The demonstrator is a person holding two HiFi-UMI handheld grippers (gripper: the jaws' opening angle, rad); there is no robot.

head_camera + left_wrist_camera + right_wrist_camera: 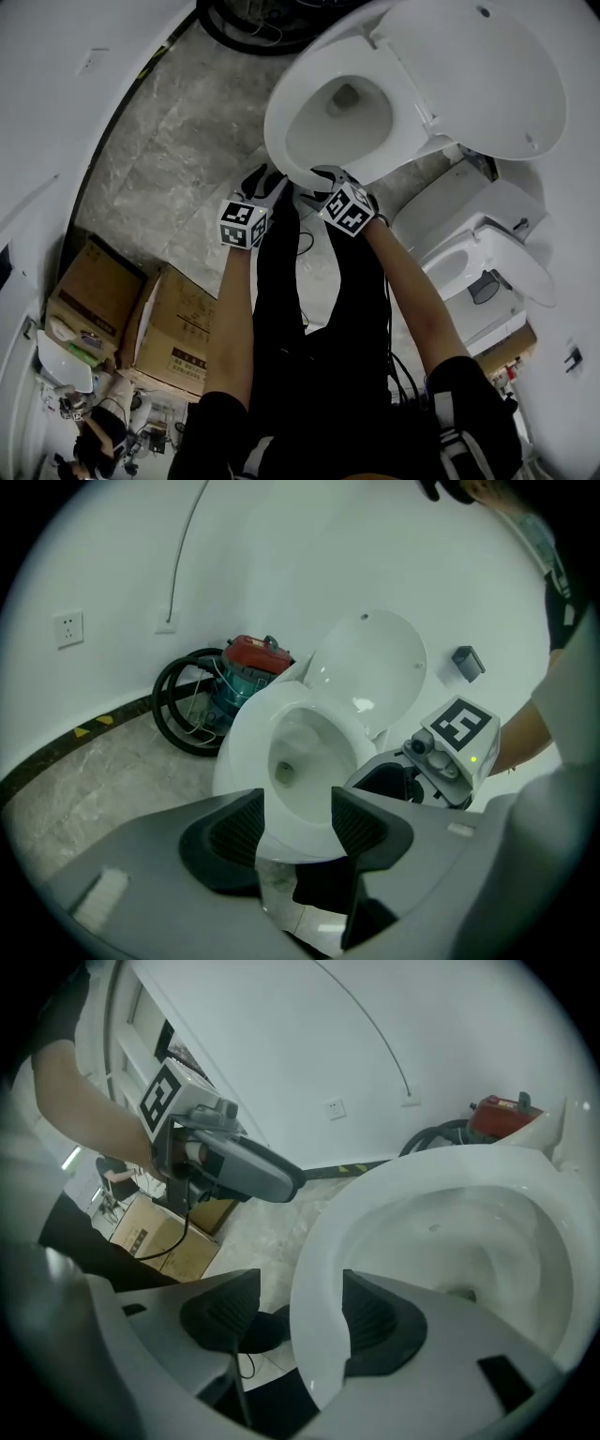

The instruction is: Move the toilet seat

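A white toilet stands in front of me with its lid (487,75) raised. The seat ring (281,131) lies flat on the bowl. My right gripper (317,183) straddles the ring's front edge (314,1269). One pad (375,1321) sits inside the bowl against the rim. The other pad (220,1312) stands outside, a small gap away. Just to the left of it, my left gripper (265,183) is open at the bowl's front. The left gripper (297,822) has nothing between its jaws, and the bowl (291,752) lies beyond them.
A red vacuum cleaner (251,667) with a coiled black hose stands by the wall behind the toilet. A second toilet (483,258) is at the right. Cardboard boxes (141,323) sit on the grey floor at the left. My dark trouser legs (300,309) are right below the grippers.
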